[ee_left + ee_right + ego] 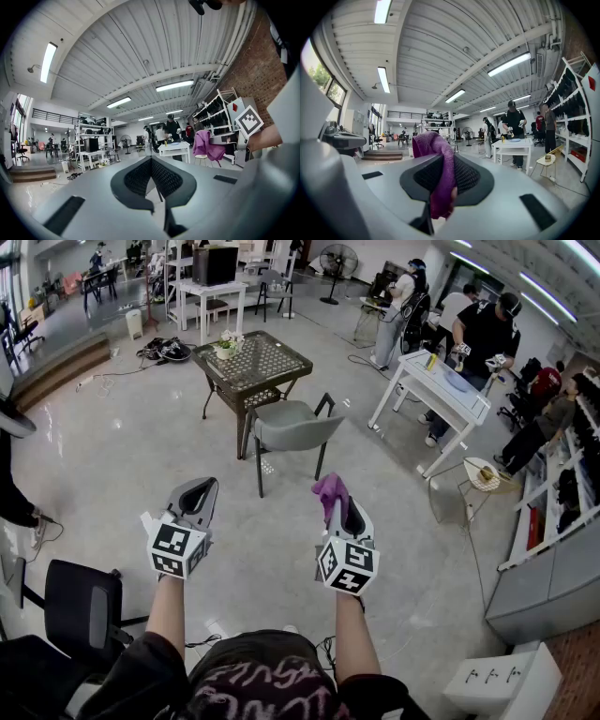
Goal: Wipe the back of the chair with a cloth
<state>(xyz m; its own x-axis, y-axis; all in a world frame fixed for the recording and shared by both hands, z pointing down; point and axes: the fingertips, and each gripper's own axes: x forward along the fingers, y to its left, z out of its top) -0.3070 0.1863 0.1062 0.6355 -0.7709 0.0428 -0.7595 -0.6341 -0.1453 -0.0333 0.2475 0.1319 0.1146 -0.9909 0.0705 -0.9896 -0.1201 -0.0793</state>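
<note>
Right hand-held gripper [343, 514] clamps one purple cloth [329, 490]; left hand-held gripper [195, 495] closed, empty; one grey chair [292, 427] ahead.

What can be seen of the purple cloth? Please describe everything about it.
The purple cloth looks like soft, fuzzy terry or microfibre. It is bunched and pinched between the closed jaws of the right hand-held gripper. A rounded fold sticks out above the jaw tips and the rest hangs down between them. It is held up in the air, well short of the grey chair, and touches nothing else.
</note>
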